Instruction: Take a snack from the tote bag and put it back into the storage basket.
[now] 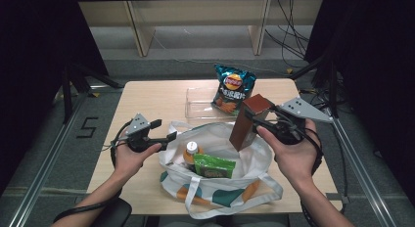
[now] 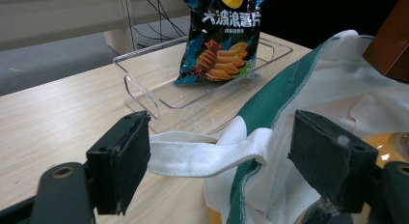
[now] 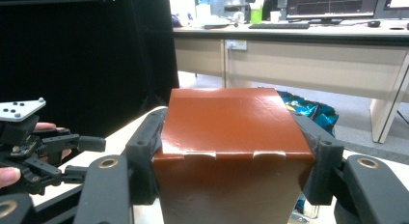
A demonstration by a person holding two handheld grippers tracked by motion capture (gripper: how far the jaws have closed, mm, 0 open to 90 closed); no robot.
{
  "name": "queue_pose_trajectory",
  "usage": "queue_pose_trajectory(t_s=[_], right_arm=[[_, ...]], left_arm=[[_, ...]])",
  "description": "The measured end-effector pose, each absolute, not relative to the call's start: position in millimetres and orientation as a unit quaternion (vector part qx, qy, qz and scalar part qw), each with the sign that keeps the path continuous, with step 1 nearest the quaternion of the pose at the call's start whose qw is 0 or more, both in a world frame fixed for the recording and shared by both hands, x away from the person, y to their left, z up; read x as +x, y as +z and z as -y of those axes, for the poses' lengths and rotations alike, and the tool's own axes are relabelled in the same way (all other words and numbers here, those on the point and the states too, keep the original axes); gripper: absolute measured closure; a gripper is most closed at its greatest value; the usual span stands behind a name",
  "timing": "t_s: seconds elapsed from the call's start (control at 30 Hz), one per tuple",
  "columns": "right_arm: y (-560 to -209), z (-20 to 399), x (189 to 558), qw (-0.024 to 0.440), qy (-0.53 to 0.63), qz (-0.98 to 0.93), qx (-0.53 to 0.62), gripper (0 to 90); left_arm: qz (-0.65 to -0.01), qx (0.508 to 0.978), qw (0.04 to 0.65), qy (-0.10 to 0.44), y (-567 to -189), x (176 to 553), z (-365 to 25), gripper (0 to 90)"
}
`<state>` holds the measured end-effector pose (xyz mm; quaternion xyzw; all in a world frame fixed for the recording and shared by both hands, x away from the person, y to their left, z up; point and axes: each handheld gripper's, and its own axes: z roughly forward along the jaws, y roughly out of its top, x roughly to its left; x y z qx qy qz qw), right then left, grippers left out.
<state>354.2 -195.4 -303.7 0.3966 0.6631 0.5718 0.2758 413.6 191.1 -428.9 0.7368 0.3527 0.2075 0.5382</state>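
We see a light wooden table (image 1: 147,100) from above, with a white cloth bag (image 1: 254,158) spread open in the lower middle of the frame. The person's right gripper (image 1: 254,120), at the right of the frame, is clenched on a tall brown box (image 1: 248,122); in the right gripper view its two black jaws press against both sides of the box (image 3: 231,151). The box hangs tilted just above the bag's far right rim, not yet inside.

At the left of the frame, the left gripper (image 1: 165,130) sits at the bag's left edge. In the left gripper view its jaws stand apart, released, with the white bag handle (image 2: 202,154) lying between them but not pinched.

Inside the bag we can make out an orange bottle (image 1: 191,155) with a white cap and a green packet (image 1: 213,166). Above the bag, in the upper middle, a blue bag of chips (image 1: 232,87) stands in a clear plastic tray (image 1: 195,102).

We judge the step in hand to be packing the box into the bag. The next move calls for lowering the box into the free space at the right of the bottle and packet, then opening the jaws, while the left gripper steadies the bag's rim
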Motion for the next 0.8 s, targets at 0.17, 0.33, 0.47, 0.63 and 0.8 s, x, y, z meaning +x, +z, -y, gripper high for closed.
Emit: queue_pose_trajectory(t_s=[0.17, 0.33, 0.47, 0.63, 0.8], right_arm=[[-302.1, 195.7, 355.2, 0.274, 0.573, -0.660, 0.401, 39.5], [-297.6, 196.1, 356.6, 0.276, 0.577, -0.657, 0.400, 39.5], [-294.8, 196.3, 358.2, 0.281, 0.578, -0.654, 0.398, 39.5], [-289.1, 195.0, 360.3, 0.279, 0.582, -0.651, 0.399, 39.6], [-285.1, 194.0, 363.7, 0.288, 0.583, -0.651, 0.392, 39.6]], left_arm=[[-0.353, 0.736, 0.538, 0.208, -428.7, 413.7, -191.4, 21.2], [-0.352, 0.737, 0.539, 0.208, -428.6, 413.4, -190.9, 21.2], [-0.352, 0.736, 0.539, 0.209, -428.4, 413.5, -191.0, 21.2], [-0.352, 0.735, 0.540, 0.209, -428.4, 413.6, -191.1, 21.2], [-0.350, 0.734, 0.544, 0.207, -428.4, 414.0, -191.1, 21.2]])
